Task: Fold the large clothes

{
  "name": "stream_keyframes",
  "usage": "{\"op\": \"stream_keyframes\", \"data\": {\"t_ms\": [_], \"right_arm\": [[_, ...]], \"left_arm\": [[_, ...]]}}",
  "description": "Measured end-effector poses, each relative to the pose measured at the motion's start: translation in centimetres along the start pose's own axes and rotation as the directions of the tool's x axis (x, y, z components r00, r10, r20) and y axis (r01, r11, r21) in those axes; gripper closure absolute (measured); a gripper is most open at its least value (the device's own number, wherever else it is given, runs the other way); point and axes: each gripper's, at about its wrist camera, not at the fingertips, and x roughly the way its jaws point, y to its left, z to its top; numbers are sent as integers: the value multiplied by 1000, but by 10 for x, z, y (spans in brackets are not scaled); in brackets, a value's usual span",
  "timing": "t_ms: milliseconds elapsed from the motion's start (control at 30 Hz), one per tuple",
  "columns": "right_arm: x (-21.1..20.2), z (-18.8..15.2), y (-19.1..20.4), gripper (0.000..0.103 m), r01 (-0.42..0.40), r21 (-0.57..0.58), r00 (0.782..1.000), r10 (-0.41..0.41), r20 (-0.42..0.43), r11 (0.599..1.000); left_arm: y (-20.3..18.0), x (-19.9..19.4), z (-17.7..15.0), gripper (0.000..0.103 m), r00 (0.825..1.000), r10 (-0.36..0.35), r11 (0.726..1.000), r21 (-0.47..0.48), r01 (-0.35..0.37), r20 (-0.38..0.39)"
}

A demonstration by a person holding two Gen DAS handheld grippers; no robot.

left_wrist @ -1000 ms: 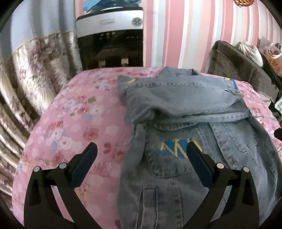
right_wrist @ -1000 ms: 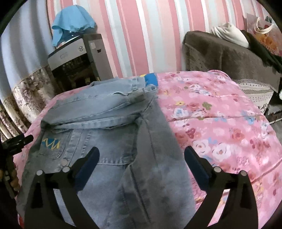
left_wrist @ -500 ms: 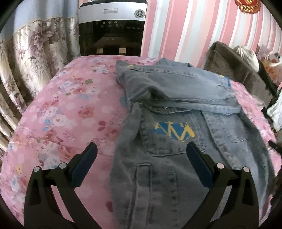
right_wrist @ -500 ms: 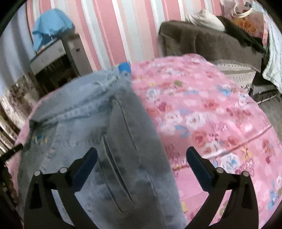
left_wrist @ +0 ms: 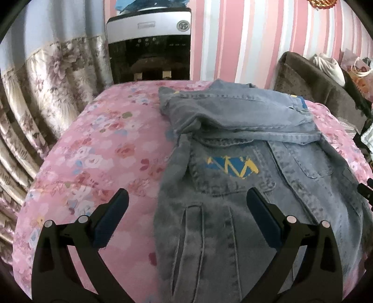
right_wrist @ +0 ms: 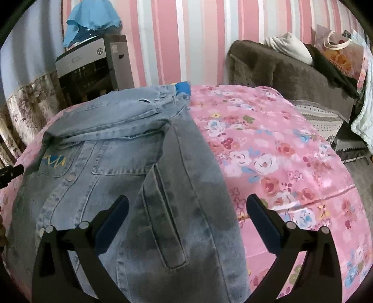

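A grey-blue denim jacket [left_wrist: 244, 177] lies spread on a pink floral bedcover [left_wrist: 105, 149], its sleeves folded across the upper part. A blue and yellow print [left_wrist: 233, 166] marks one chest pocket. My left gripper [left_wrist: 186, 205] is open and empty, hovering over the jacket's lower left edge. In the right wrist view the jacket [right_wrist: 130, 167] fills the left half of the bedcover [right_wrist: 279, 163]. My right gripper [right_wrist: 186, 209] is open and empty over the jacket's lower right edge, near a welt pocket [right_wrist: 165, 209].
A black and silver appliance [left_wrist: 149, 44] stands behind the bed, with a blue cloth [right_wrist: 91, 16] on top. Floral curtains [left_wrist: 35, 93] hang on the left. A brown sofa [right_wrist: 279, 70] with bags and clothes stands on the right.
Both grippers pulled back and lifted a little after dipping closer to the jacket's lower part half a second ago. The jacket has not moved. Both stay open.
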Motion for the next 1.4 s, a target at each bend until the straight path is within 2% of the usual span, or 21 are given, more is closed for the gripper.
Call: {"op": "stream_keyframes", "data": {"t_ms": [100,133,233,467,800,1067,1200,1300,1400], "right_arm": [[-2,-2,-5,2,-10,20,1000,10,7,1000],[-2,-3,-7,2,-15,28,1000,15,9,999],[-4,-4,-11,2,-19,41,1000,18,16,999],[-9,-8,-12,2,-11,42,999,9,35,999],[2,-16,-21,2,-34,63,999,35,-13,997],[-8,-12,-9,2,-20,-25,1000,20,11,999],[-13,-12,-11,2,-16,-36,1000,16,19,999],[-16,-11,-12,3,-22,-35,1000,22,22,999],[-20,-12,-11,3,-36,-36,999,37,30,999]], "left_arm": [[6,0,-5,3,996,-79,996,-36,77,-44],[6,0,-8,3,995,-82,996,-39,80,-50],[3,0,-13,3,999,-19,1000,-21,18,-50],[4,4,-13,3,999,2,999,-38,-4,-54],[11,1,-26,3,997,-4,999,-48,1,-74],[16,-15,-40,3,998,-18,998,-57,15,-57],[21,-15,-49,3,997,-44,997,-67,40,-65],[19,-11,-52,3,992,-100,993,-72,94,-79],[6,-10,-51,3,988,-132,991,-37,130,-83]]}}
